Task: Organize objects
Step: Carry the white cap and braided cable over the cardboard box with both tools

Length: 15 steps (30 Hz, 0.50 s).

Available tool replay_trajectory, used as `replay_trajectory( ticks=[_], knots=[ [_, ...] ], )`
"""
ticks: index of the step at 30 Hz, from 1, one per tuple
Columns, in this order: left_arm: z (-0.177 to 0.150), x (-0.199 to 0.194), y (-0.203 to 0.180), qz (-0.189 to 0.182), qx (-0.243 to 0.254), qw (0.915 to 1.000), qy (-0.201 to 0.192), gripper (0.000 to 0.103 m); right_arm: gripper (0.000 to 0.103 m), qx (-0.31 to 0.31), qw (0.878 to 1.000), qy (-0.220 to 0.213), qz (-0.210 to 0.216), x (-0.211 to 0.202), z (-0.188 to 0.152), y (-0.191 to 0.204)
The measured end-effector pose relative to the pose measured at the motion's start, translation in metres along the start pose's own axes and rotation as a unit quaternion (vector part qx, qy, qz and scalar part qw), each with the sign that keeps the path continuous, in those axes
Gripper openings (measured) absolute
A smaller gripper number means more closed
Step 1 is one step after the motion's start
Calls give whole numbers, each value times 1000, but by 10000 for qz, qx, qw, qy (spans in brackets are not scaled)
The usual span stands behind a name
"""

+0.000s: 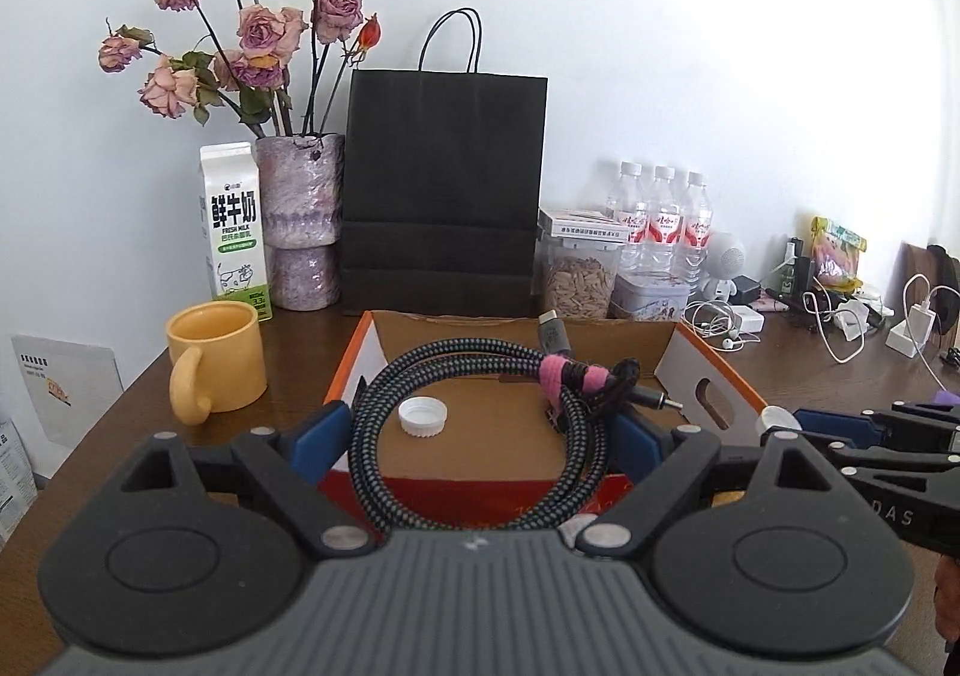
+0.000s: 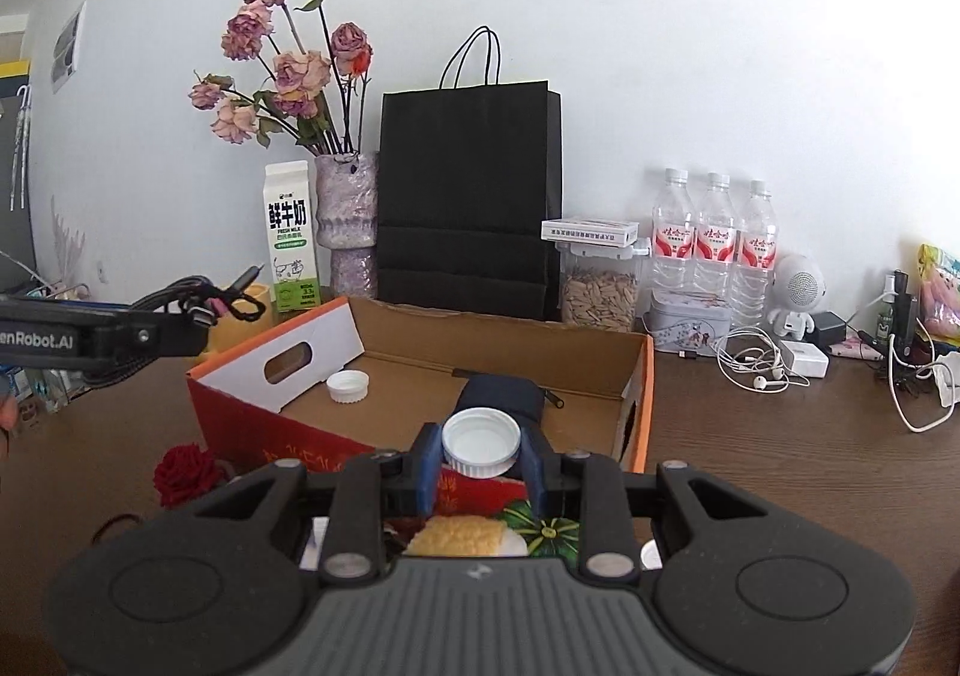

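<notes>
My left gripper (image 1: 480, 436) is shut on a coiled braided cable (image 1: 384, 412) bound with a pink strap; the coil hangs between the wide-set blue pads, above the near edge of an open cardboard box (image 1: 354, 358) with an orange rim. A white bottle cap (image 1: 423, 416) lies on the box floor. My right gripper (image 2: 480, 460) is shut on a second white cap (image 2: 480, 442), held over the box's (image 2: 636, 370) near side. A dark pouch (image 2: 504, 394) lies inside the box behind that cap. Each gripper shows at the edge of the other's view.
Along the wall stand a yellow mug (image 1: 216, 358), a milk carton (image 1: 234, 232), a vase of dried roses (image 1: 300, 220), a black paper bag (image 1: 444, 196), a seed jar (image 2: 600, 286) and three water bottles (image 2: 714, 238). Earphones and chargers (image 2: 762, 364) lie right of the box. A red yarn rose (image 2: 183, 475) sits at its left front.
</notes>
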<state>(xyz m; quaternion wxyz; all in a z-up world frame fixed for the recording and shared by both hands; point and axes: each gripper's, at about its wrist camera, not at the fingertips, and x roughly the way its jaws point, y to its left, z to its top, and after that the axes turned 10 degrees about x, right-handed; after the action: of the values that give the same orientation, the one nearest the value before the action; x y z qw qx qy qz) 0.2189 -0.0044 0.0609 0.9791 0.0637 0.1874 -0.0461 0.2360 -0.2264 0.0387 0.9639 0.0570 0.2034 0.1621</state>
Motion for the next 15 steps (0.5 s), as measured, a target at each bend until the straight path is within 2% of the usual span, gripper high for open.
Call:
replay_trajectory(
  ticks=[8, 15],
  knots=[
    [17, 43, -6, -67, -26, 10000, 11, 91, 27, 102, 9999, -77, -22, 45, 23, 5],
    [25, 86, -6, -17, -48, 9998, 202, 91, 27, 179, 9997, 26, -187, 87, 31, 1]
  ],
)
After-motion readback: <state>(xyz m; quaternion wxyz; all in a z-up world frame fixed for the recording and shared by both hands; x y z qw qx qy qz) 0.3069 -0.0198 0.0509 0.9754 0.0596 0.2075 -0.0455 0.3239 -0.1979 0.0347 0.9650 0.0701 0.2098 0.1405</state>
